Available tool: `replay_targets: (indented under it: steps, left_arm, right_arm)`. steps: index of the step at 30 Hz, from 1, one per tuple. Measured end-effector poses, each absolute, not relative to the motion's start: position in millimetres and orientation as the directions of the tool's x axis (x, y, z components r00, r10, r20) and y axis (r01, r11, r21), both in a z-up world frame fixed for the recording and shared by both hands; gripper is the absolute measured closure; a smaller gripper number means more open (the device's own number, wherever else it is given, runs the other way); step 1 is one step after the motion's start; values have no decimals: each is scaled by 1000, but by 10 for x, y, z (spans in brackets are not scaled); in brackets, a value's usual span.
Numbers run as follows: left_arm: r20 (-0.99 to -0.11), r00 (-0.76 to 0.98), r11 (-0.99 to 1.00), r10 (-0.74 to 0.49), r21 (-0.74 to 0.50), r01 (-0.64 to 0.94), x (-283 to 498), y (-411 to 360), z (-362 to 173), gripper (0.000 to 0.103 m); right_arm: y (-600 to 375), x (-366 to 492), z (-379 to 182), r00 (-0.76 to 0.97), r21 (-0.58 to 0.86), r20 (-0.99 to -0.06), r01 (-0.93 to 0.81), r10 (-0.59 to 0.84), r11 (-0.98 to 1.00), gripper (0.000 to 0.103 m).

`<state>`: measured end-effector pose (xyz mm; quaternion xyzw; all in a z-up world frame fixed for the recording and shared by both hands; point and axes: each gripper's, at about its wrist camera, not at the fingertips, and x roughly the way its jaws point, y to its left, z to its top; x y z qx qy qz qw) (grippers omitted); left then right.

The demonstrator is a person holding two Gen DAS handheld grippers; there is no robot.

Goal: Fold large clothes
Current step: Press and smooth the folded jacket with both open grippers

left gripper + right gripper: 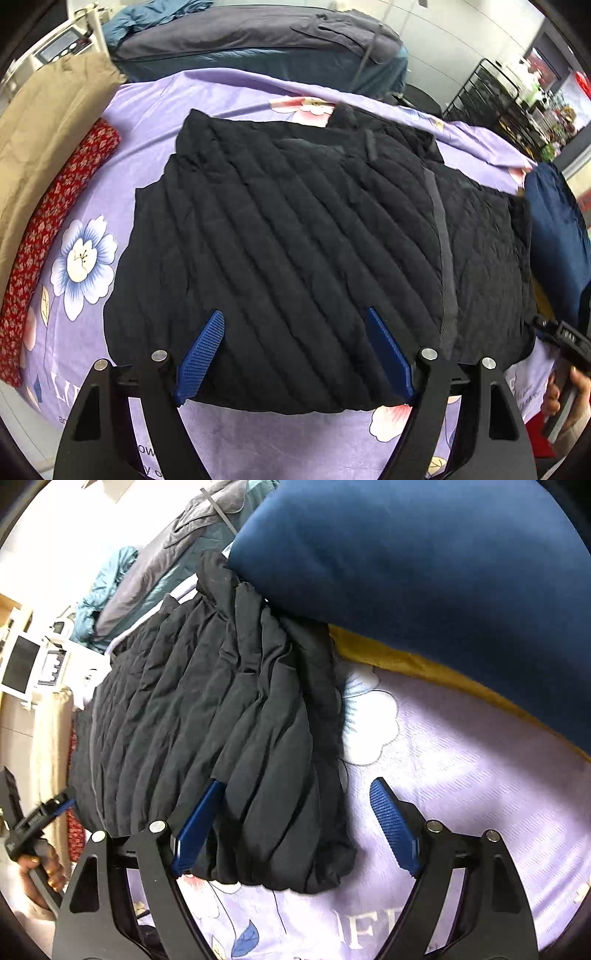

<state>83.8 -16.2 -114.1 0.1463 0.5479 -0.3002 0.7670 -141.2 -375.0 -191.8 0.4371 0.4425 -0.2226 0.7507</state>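
A black quilted jacket (295, 240) lies folded flat on the purple flowered sheet (155, 122). My left gripper (293, 339) is open and empty, its blue fingers over the jacket's near edge. In the right wrist view the same jacket (229, 720) fills the left and middle. My right gripper (297, 812) is open, its left finger (195, 830) against the jacket's near right corner and its right finger (393, 827) over the bare sheet (461, 775). Whether the fingers touch the fabric I cannot tell.
A dark blue cushion (424, 561) with a mustard edge presses against the jacket's right side. A red patterned roll (55, 229) and tan cloth (40, 122) lie at the left. Grey and blue clothes (258, 40) are heaped at the back. A black shelf rack (498, 103) stands far right.
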Motion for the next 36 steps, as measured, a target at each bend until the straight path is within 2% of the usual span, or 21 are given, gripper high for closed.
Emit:
replay_targets:
  steps: [6, 10, 15, 24, 36]
  left_arm:
    - [-935, 244, 775, -258, -50, 631, 859, -113, -1116, 26]
    - [-939, 242, 795, -243, -49, 604, 877, -29, -1101, 26]
    - [-943, 233, 804, -239, -57, 592, 860, -22, -1089, 26]
    - [-943, 232, 798, -239, -55, 601, 809, -106, -1059, 23]
    - [-951, 210, 883, -229, -112, 455, 1118, 300, -1218, 21]
  right_arm:
    - [-3814, -1196, -2124, 506, 450, -859, 676, 76, 584, 15]
    - [-3850, -1137, -2264, 530, 488, -842, 667, 102, 563, 6]
    - [-3851, -1029, -2326, 530, 461, -845, 653, 71, 601, 6]
    - [-3961, -577, -2349, 509, 475, -851, 639, 130, 605, 5]
    - [-3888, -285, -2333, 466, 435, -876, 659, 120, 614, 5]
